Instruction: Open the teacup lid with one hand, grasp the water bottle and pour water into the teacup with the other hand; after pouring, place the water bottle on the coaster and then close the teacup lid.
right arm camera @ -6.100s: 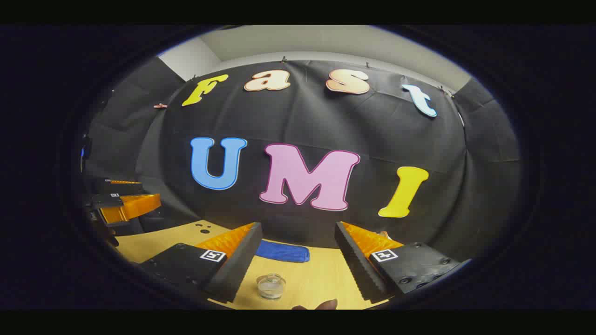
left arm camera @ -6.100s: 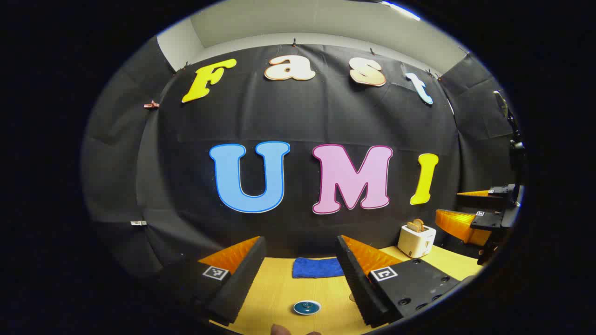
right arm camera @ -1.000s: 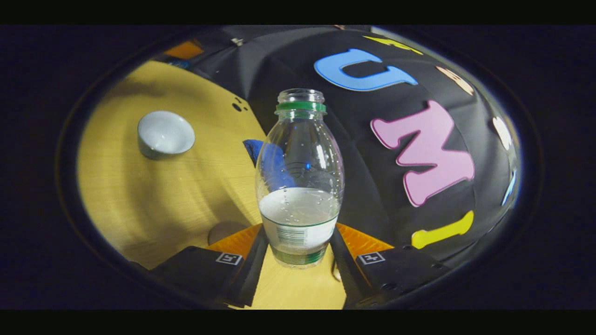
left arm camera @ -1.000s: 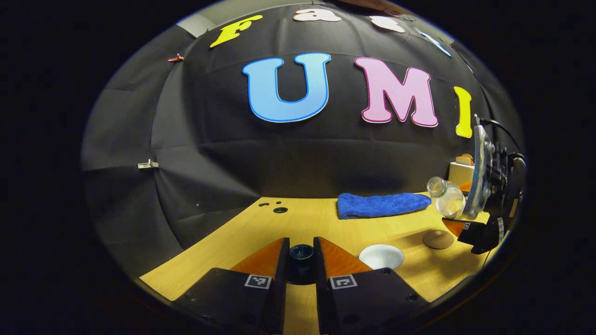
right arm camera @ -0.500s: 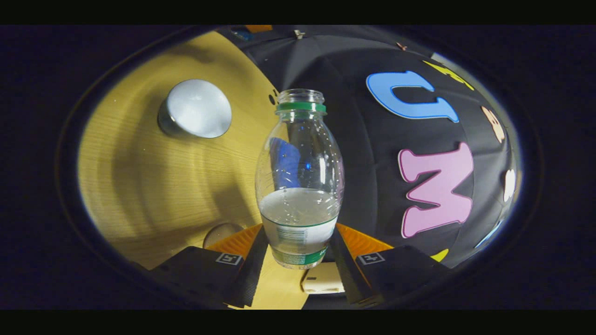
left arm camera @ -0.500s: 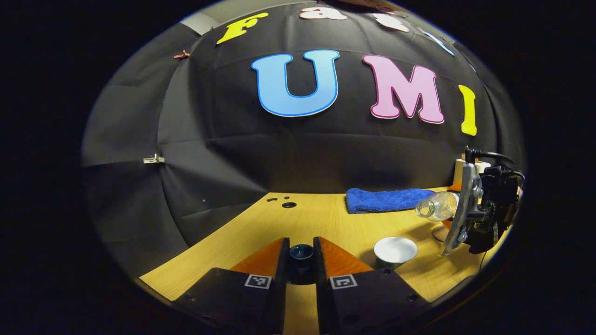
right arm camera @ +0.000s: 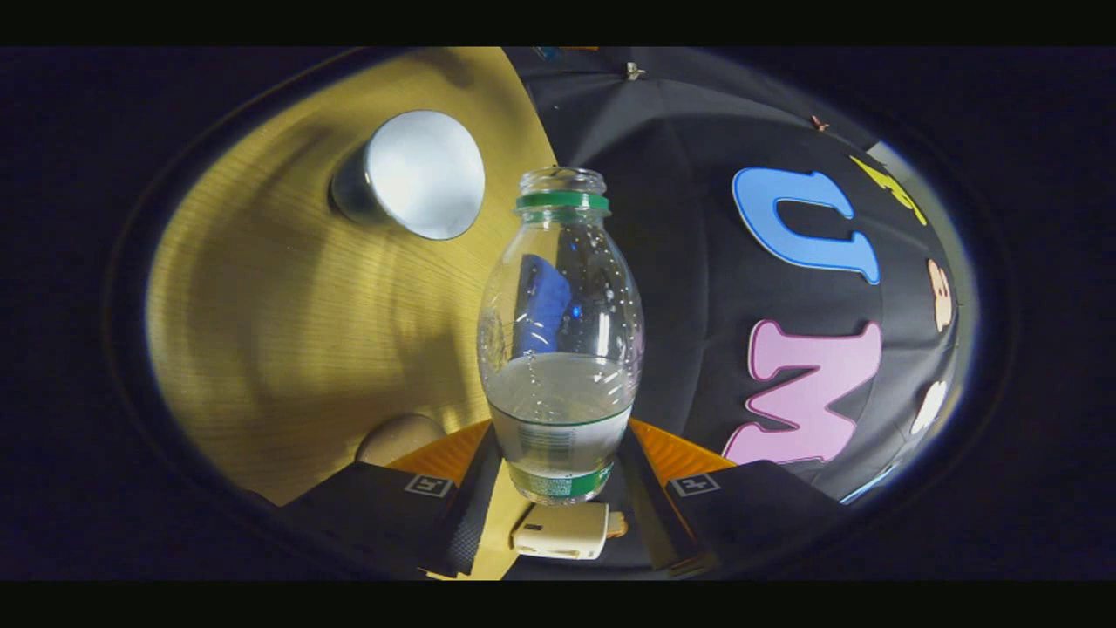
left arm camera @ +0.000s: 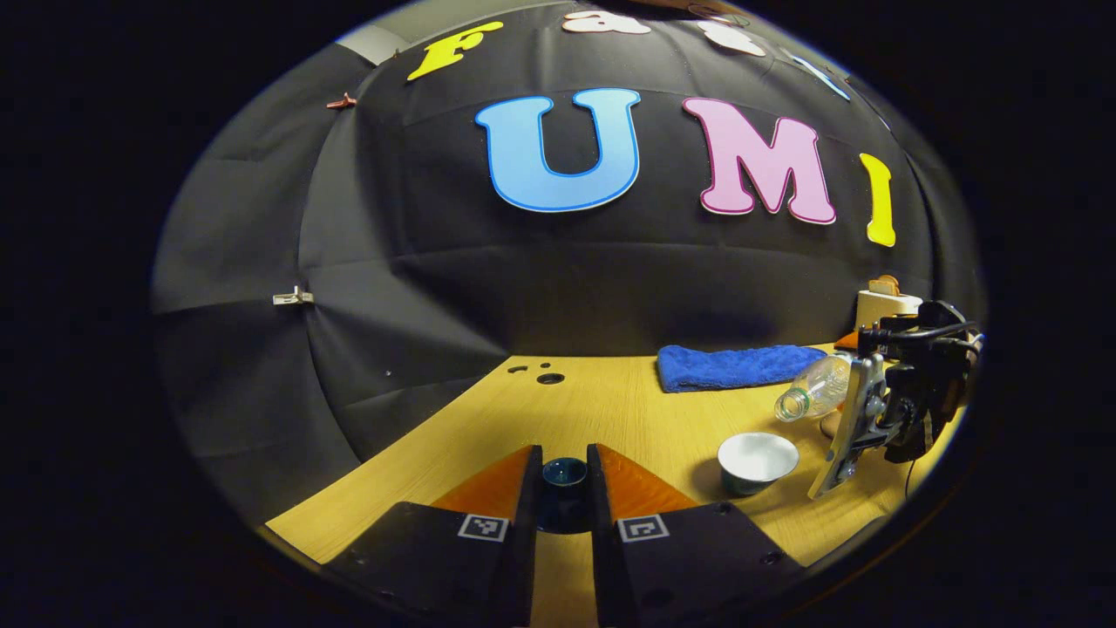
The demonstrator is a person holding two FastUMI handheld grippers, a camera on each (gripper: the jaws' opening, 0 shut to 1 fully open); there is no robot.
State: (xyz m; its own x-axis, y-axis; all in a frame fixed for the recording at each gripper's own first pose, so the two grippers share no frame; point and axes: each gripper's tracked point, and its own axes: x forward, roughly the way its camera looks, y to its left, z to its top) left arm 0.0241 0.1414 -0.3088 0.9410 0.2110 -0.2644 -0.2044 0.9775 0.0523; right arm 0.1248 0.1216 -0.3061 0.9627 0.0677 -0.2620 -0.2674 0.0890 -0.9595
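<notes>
In the left gripper view we see the left gripper (left arm camera: 564, 488) with its jaws drawn narrow, both pressing on the dark glazed knob of the teacup lid (left arm camera: 564, 474), held off the wooden desk (left arm camera: 602, 410). In the right gripper view the right gripper (right arm camera: 558, 475) has its jaws clamped on the base of the water bottle (right arm camera: 560, 340), clear ribbed plastic with a green neck ring, uncapped and part full. From the left we see that bottle tipped, its mouth angled down toward the open white teacup (left arm camera: 757, 460), just above and beside the rim. A round coaster (right arm camera: 399, 439) lies near, a folded blue towel (left arm camera: 739, 365) and a cream toaster (left arm camera: 882, 307) farther back.
</notes>
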